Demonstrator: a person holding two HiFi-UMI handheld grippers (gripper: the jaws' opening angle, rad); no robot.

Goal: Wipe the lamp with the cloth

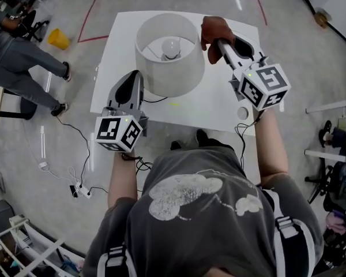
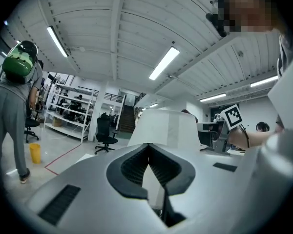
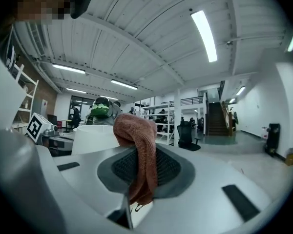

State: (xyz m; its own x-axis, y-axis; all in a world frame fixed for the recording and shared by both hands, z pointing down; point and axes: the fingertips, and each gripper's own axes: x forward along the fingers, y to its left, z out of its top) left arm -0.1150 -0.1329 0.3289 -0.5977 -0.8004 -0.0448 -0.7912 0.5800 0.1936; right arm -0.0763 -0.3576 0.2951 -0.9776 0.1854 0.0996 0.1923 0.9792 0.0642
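The lamp stands on the white table (image 1: 219, 105), with a wide white shade (image 1: 169, 53) and a bulb (image 1: 171, 48) showing inside it. My right gripper (image 1: 218, 39) is shut on a rust-brown cloth (image 1: 214, 32), which rests against the shade's right rim. In the right gripper view the cloth (image 3: 139, 130) hangs folded between the pads of that gripper (image 3: 141, 152), with the shade (image 3: 95, 138) just beyond on the left. My left gripper (image 1: 136, 77) is at the shade's lower left side. Its tips (image 2: 148, 147) meet with nothing seen between them, and the shade (image 2: 166, 130) rises right ahead.
A small round white object (image 1: 243, 112) lies near the table's right front corner. A person in grey trousers (image 1: 23, 56) stands on the floor to the left, near a yellow container (image 1: 58, 38). Cables and a power strip (image 1: 81, 190) lie on the floor at front left.
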